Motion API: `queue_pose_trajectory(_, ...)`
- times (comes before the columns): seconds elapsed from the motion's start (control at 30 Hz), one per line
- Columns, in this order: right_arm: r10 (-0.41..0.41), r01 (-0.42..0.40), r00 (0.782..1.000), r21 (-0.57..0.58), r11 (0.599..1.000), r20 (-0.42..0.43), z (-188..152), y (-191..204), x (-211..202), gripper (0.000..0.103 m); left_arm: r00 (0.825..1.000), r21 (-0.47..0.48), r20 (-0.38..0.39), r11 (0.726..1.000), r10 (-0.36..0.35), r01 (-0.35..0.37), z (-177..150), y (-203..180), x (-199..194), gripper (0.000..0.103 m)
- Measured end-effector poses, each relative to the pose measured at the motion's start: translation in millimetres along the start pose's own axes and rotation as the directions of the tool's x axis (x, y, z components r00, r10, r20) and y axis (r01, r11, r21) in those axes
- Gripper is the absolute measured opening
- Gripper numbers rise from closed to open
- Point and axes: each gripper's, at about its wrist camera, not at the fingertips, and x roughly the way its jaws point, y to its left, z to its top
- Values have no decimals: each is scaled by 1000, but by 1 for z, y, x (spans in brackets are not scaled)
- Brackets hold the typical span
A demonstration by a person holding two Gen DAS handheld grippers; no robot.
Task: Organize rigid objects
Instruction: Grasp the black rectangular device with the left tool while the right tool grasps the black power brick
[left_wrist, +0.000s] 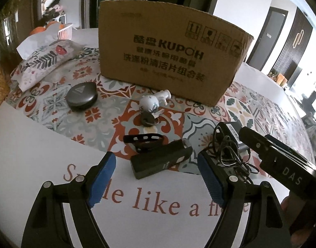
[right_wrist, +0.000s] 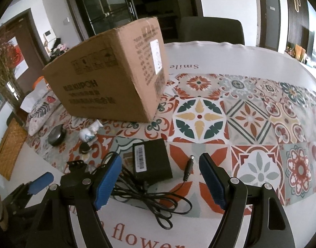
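Left gripper [left_wrist: 156, 177]: fingers spread wide, blue pads [left_wrist: 102, 177] clear of everything. A black rectangular block [left_wrist: 160, 161] lies on the tablecloth [left_wrist: 44, 155] between the two pads, untouched. At 12 o'clock from the block, a black perforated strap piece [left_wrist: 143, 139]; farther at 12, a dark keyring [left_wrist: 147, 118] and a white figurine [left_wrist: 155, 101] lying on its side. Round black case [left_wrist: 82, 97] at 10 o'clock. Cardboard box [left_wrist: 170, 57] stands upright at the far 12 o'clock; floral tissue pouch [left_wrist: 46, 62] to its left, at 10–11 o'clock.

Right gripper [right_wrist: 160, 179]: fingers also spread apart, holding nothing. Black power adapter [right_wrist: 152, 159] lies between the pads, slightly toward 11 o'clock; its cable [right_wrist: 158, 202] is loosely tangled at 6 o'clock of the adapter, and the barrel plug [right_wrist: 188, 167] rests just inside the right pad. In the left wrist view the right gripper's body enters at 3 o'clock, over the adapter.
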Motion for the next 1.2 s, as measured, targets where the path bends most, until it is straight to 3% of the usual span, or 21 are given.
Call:
queue_pose_trajectory(0.57, -22, 22, 1000, 14, 1000, -17, -5, -10, 10, 78, 999, -26, -35, 1000, 17, -18, 3, -7, 21, 81)
queue_pose_trajectory(0.93, -25, 23, 999, -89, 996, -23, -4, 6, 11, 78, 997, 45, -51, 997, 57, -54, 4, -7, 37, 71)
queue_pose_trajectory(1.2, -49, 44, 997, -83, 996, -59, -5, 5, 27, 78, 998, 51, -39, 998, 46, -44, 6, 1, 38, 70)
